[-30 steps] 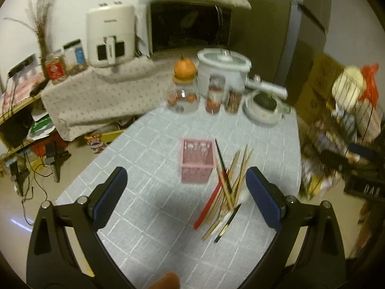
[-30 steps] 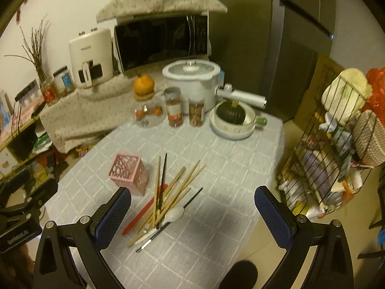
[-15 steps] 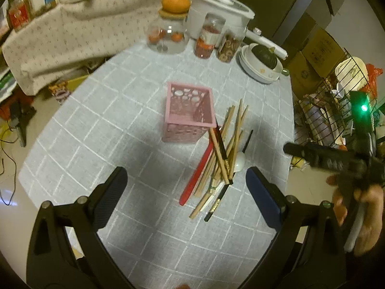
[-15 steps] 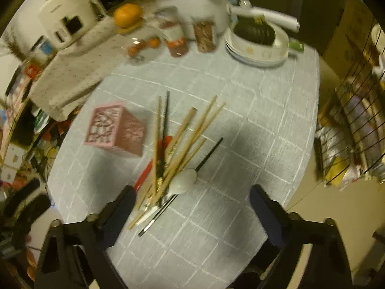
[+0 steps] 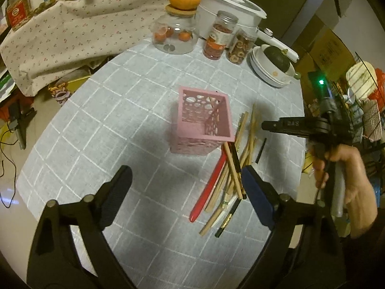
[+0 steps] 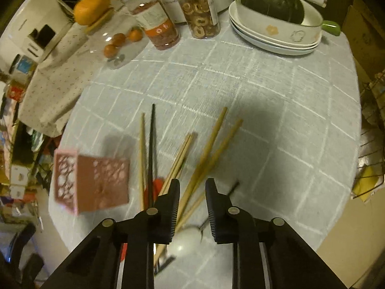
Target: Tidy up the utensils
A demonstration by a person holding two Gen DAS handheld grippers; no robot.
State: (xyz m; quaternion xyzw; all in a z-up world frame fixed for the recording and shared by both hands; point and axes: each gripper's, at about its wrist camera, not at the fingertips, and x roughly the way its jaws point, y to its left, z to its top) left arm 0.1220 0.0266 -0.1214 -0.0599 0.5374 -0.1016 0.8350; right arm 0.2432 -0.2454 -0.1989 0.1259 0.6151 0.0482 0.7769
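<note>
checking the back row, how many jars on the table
3: a round glass jar with an orange on its lid, a red-filled jar beside it, then a jar of dried slices. None looks hidden.

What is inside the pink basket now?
From the left wrist view, the pink basket looks empty: only its perforated walls and floor show. The near inner wall is hidden. The chopsticks lie outside it on the tablecloth.

Both wrist views steeply over table (image 5: 115, 125)
</note>
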